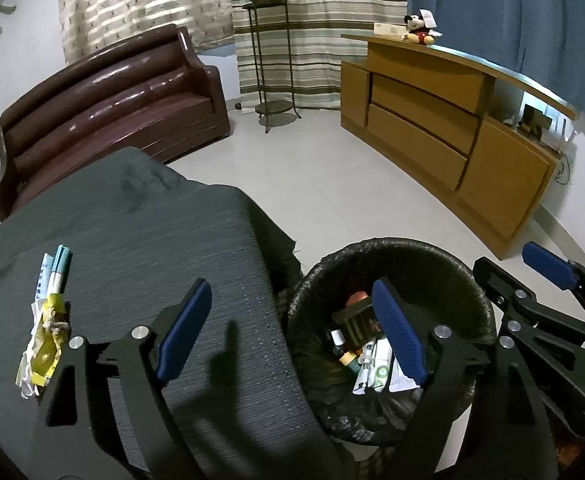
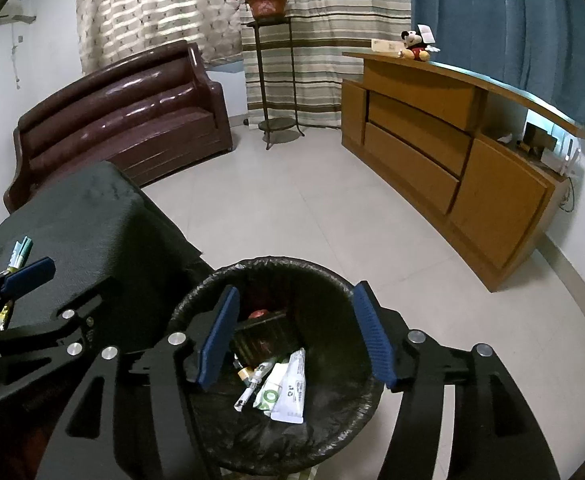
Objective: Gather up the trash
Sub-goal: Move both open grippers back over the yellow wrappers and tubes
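The left gripper (image 1: 292, 332) is hanging with its blue fingers (image 1: 186, 330) spread wide and gripping nothing; one finger is sitting over the grey-covered counter (image 1: 132, 220), the other over the rim of the trash bin (image 1: 468, 280). The right gripper (image 2: 294, 338) is hovering directly above the trash bin (image 2: 356, 436), its fingers (image 2: 372, 340) likewise standing far apart and empty. Inside the black-lined bin, a white tube (image 2: 292, 390), a green-printed wrapper (image 2: 270, 394), a small bottle (image 1: 338, 338) and a dark box (image 2: 264, 334) are lying together at the bottom. Left of the bin, on the counter, a crumpled yellow wrapper (image 1: 46, 342) is lying against a pale blue-and-white packet (image 1: 54, 270), both well apart from the bin. Beyond the bin, a brown sofa (image 1: 108, 108), a plant stand (image 1: 270, 60) and a wooden cabinet (image 1: 444, 128) are standing along the walls.
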`<action>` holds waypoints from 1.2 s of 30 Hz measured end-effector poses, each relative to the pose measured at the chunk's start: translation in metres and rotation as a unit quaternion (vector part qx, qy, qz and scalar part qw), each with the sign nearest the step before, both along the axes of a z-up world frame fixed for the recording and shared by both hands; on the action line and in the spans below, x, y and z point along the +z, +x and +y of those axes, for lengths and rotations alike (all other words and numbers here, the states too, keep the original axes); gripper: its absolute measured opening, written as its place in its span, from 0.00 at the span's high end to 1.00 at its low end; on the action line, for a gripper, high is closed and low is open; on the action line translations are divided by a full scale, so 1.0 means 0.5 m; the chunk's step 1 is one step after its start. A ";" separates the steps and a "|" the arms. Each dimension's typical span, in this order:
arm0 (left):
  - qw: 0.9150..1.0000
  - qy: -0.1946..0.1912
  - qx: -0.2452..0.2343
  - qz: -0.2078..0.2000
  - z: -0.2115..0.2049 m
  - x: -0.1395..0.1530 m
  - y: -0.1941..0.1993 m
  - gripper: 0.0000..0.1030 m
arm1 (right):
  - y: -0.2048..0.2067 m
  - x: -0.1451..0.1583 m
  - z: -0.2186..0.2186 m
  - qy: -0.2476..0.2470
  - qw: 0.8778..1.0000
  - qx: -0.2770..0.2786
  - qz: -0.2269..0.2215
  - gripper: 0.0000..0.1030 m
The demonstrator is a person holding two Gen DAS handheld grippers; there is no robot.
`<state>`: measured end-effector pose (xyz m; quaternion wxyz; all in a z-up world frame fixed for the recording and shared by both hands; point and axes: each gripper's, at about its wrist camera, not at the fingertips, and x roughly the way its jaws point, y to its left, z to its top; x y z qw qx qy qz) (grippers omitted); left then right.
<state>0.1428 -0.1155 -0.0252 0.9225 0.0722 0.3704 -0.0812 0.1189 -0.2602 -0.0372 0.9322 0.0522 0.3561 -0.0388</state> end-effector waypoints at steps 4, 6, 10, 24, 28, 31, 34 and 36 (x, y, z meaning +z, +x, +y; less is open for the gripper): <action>1.000 -0.001 0.006 -0.003 0.011 0.006 -0.007 0.22 | 0.004 0.002 0.006 -0.001 1.000 0.004 0.001 0.42; 1.000 -0.002 0.009 -0.005 0.021 0.011 -0.012 0.22 | 0.005 0.006 0.010 0.001 1.000 0.005 0.000 0.40; 1.000 0.001 0.023 -0.012 0.056 0.020 -0.024 0.22 | 0.008 0.009 0.027 0.007 1.000 0.018 0.001 0.36; 0.993 0.012 0.120 -0.019 0.272 0.045 -0.067 0.21 | 0.019 0.030 0.189 0.021 0.994 0.106 0.005 0.30; 0.988 0.016 0.154 -0.023 0.349 0.050 -0.086 0.21 | 0.023 0.040 0.255 0.018 0.991 0.134 0.002 0.30; 0.984 0.018 0.175 -0.023 0.396 0.053 -0.096 0.21 | 0.026 0.048 0.306 0.017 0.987 0.157 0.001 0.30; 0.980 0.018 0.196 -0.022 0.445 0.053 -0.108 0.21 | 0.031 0.049 0.361 0.015 0.984 0.179 0.006 0.30; 0.978 0.016 0.207 -0.021 0.472 0.051 -0.115 0.21 | 0.034 0.048 0.392 0.013 0.982 0.190 0.010 0.30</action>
